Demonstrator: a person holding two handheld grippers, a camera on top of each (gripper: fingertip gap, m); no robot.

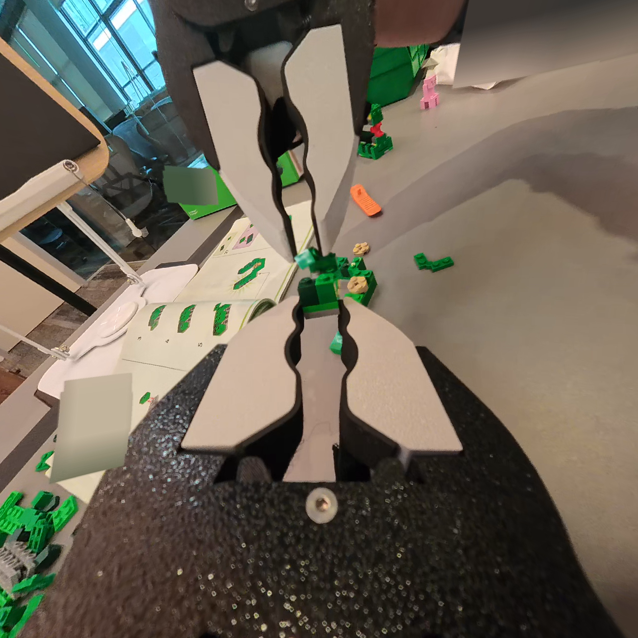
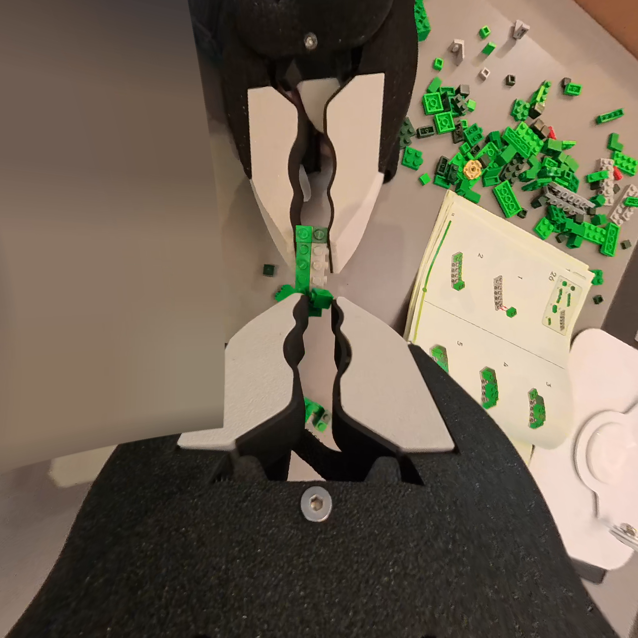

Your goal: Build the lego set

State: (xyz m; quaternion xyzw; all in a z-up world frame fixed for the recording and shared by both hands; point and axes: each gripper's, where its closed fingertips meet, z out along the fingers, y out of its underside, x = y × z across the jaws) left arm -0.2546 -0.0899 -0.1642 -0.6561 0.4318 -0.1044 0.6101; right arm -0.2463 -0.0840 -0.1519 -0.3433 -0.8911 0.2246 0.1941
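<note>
My left gripper (image 1: pixel 321 305) is shut on a narrow grey-and-green plate assembly (image 1: pixel 319 293), held above the grey table. The right wrist view shows the assembly (image 2: pixel 310 255) end-on, studs up, between the left gripper's fingers (image 2: pixel 348 207). My right gripper (image 2: pixel 317 299) is shut on a small green brick (image 2: pixel 320 297), held against the near end of the assembly. In the left wrist view the right gripper (image 1: pixel 309 257) comes in from above with the small brick (image 1: pixel 303 260) at its tips. The two grippers meet tip to tip.
A pile of loose green and grey bricks (image 2: pixel 518 155) lies beside the open instruction booklet (image 2: pixel 483 310). A white lamp base (image 2: pixel 604 448) stands near it. A green build with tan round pieces (image 1: pixel 359 283), an orange brick separator (image 1: pixel 366 202), green plates (image 1: pixel 433 264) and a pink figure (image 1: pixel 429 93) lie on the table.
</note>
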